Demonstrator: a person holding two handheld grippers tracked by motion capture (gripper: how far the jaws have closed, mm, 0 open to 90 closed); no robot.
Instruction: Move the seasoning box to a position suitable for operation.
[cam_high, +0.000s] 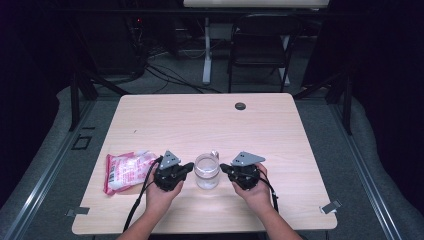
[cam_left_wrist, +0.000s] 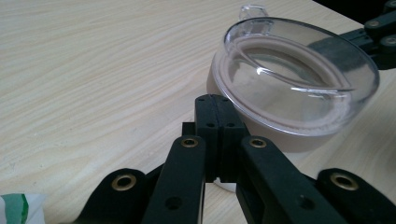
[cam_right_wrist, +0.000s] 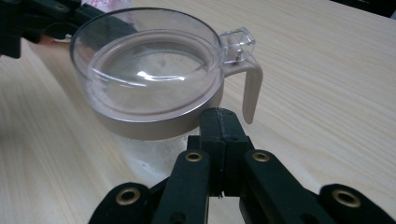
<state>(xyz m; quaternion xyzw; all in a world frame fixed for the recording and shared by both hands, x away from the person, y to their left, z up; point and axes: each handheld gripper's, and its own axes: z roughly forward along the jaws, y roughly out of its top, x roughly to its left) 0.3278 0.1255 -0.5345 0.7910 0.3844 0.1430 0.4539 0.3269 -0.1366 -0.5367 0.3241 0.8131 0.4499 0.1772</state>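
Jar (cam_high: 207, 171) between two closed, empty claws

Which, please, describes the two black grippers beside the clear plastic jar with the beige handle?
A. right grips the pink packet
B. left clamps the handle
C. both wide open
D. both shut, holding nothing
D: the left gripper and right gripper show jaws pressed together, empty, beside the jar.

We see a pink-and-white snack packet (cam_high: 126, 170) lying on our wooden table (cam_high: 200, 120), a small dark disc (cam_high: 240, 106) near its far edge, and a black folding chair (cam_high: 260, 45) beyond.
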